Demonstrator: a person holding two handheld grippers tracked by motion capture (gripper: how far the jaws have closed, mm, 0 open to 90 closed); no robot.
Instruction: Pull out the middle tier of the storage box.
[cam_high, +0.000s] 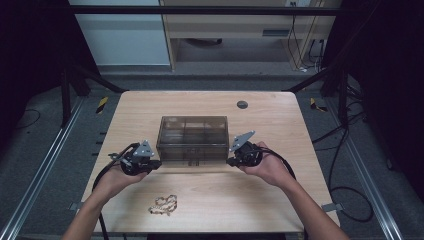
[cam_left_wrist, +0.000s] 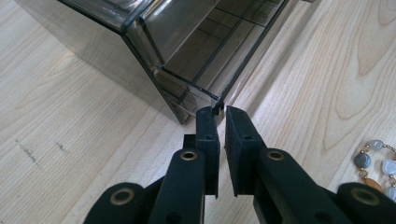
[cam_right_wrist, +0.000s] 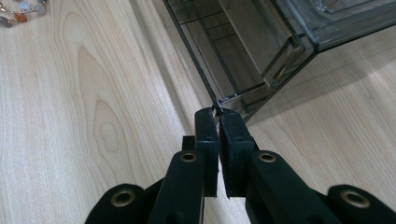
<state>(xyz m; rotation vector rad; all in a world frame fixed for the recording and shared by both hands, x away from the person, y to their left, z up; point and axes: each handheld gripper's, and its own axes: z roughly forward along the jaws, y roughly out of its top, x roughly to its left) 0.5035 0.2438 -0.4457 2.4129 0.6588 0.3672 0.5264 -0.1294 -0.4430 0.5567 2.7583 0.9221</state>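
Pale wood-grain table (cam_high: 210, 200) stands in a dim room in the high view, with grey floor around it, metal rails along both sides, black cables trailing at the right and a light wooden cabinet beyond the far edge. A small dark round plug (cam_high: 242, 104) sits in the table near its far side. At the middle rests a smoky translucent plastic organiser box with inner compartments (cam_high: 193, 138); its long axis runs left to right across the table, and its front face points toward the person. The left gripper (cam_high: 156, 164) meets the box's near left corner and the right gripper (cam_high: 232, 162) its near right corner, each held in a hand. A beaded bracelet of grey and orange stones (cam_high: 164, 204) lies on the table nearer the person, well apart from the box.

From the left gripper view, the black jaws stand almost together, pinching a thin edge at the box's (cam_left_wrist: 187, 46) lower corner. Beads of the bracelet (cam_left_wrist: 376, 161) show at the right edge.

From the right gripper view, the jaws are likewise nearly closed on the thin corner edge of the box (cam_right_wrist: 261, 42), and the bracelet (cam_right_wrist: 21, 11) lies at the top left.
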